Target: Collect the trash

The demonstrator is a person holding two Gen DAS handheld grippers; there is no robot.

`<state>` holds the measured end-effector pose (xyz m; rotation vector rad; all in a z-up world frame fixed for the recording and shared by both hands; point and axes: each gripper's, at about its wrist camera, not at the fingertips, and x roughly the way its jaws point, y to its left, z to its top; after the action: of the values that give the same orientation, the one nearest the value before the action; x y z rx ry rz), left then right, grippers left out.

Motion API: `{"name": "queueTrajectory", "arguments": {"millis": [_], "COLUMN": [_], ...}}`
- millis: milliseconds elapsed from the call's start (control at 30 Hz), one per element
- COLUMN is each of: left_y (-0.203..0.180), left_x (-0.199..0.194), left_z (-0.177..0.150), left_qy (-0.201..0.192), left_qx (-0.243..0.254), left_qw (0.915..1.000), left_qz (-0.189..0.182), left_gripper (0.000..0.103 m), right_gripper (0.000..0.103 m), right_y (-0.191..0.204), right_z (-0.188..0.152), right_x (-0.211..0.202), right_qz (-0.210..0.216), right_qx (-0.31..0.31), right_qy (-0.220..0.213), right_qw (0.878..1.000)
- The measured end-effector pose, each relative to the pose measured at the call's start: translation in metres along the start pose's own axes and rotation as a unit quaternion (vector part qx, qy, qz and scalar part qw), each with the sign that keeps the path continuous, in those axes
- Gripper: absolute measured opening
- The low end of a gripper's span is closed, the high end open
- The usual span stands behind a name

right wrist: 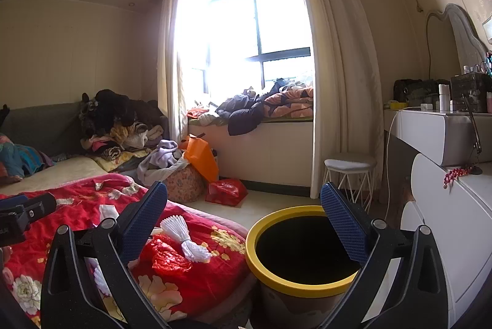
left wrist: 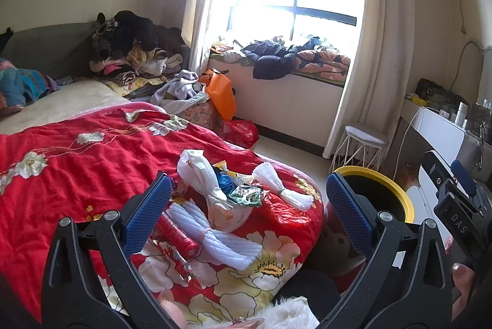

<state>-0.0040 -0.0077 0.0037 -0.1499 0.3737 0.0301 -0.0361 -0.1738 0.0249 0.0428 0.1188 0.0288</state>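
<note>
Both our left gripper [left wrist: 247, 206] and right gripper [right wrist: 243, 227] stand wide and hold nothing, the trash pile [left wrist: 227, 200] heaped at the foot corner of the bed [left wrist: 77, 169] beside the yellow-rimmed bin [right wrist: 307, 252]. We risk dragging the quilt or spilling loose wrappers off that edge if we pinch carelessly. The bin's inside is too dark to read.

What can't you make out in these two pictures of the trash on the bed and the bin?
- Bin contents: right wrist view, the inside is all black shadow.
- Print on the white bag: left wrist view, too small to read.
- Trash under the left tongs: left wrist view, the left finger covers part of the red tube and wrappers.
- View outside the window: both views, washed out by glare.
</note>
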Motion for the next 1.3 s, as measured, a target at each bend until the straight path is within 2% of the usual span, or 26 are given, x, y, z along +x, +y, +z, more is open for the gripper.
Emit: {"name": "queueTrajectory", "arguments": {"millis": [467,667,833,1000,1300], "left_y": [-0.003,-0.005,0.008,0.027,0.053], "left_x": [-0.001,0.004,0.008,0.010,0.010], "left_z": [0.001,0.000,0.001,0.005,0.009], "left_qy": [0.001,0.037,0.036,0.030,0.022], "left_qx": [0.001,0.001,-0.012,-0.027,-0.044], "left_qw": [1.0000,0.9993,0.9993,0.9989,0.9967], "left_qz": [-0.001,-0.005,0.002,0.026,0.065], "left_gripper": [0.093,0.093,0.093,0.093,0.093], "right_gripper": [0.097,0.097,0.097,0.097,0.097], "right_y": [-0.004,-0.002,0.012,0.032,0.084], "right_z": [-0.001,-0.007,-0.012,-0.011,-0.008], "right_x": [0.000,0.008,0.018,0.024,0.034], "right_qz": [-0.001,0.008,0.038,0.079,0.154], "right_qx": [0.004,0.004,-0.009,-0.023,-0.057], "right_qy": [0.003,0.020,0.045,0.061,0.083], "right_qw": [1.000,1.000,0.998,0.995,0.983]}}
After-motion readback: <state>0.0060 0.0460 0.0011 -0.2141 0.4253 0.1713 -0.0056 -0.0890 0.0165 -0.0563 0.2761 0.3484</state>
